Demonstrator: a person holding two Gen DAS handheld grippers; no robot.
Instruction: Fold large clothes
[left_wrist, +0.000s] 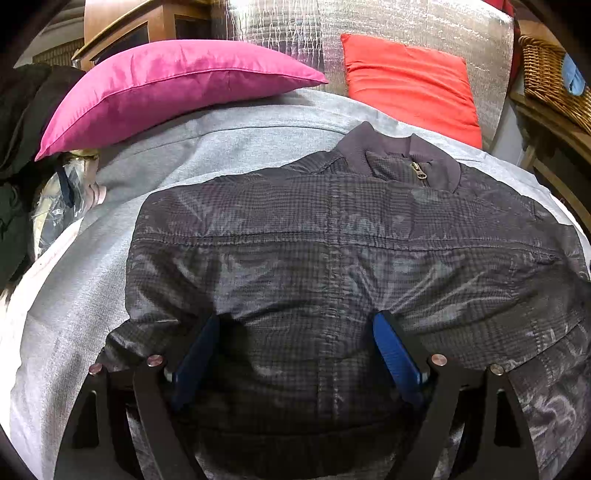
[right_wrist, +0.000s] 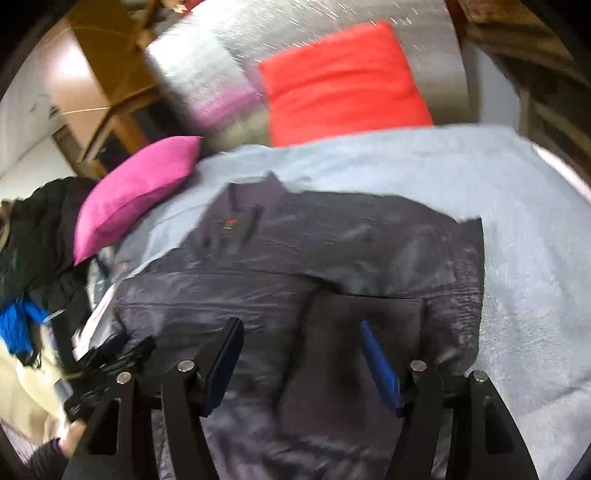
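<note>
Grey checked fabric fills both wrist views: the jacket lies front up on the pale grey bedcover, its ribbed collar and zip pull toward twelve o'clock, near the red cushion. A pink cushion sits at ten o'clock, clear of the cloth. The jacket looks already narrowed, likely with its sleeves tucked in, so that its body forms a tidy block for a further fold.

The left gripper hangs over the lower body of the jacket at six o'clock, jaws spread wide with nothing pinched between its blue pads. The right gripper, blurred in its own view, is likewise released, with jacket below it and no cloth caught. Both seem poised above the hem end, probably to take it and carry it toward the collar.
</note>
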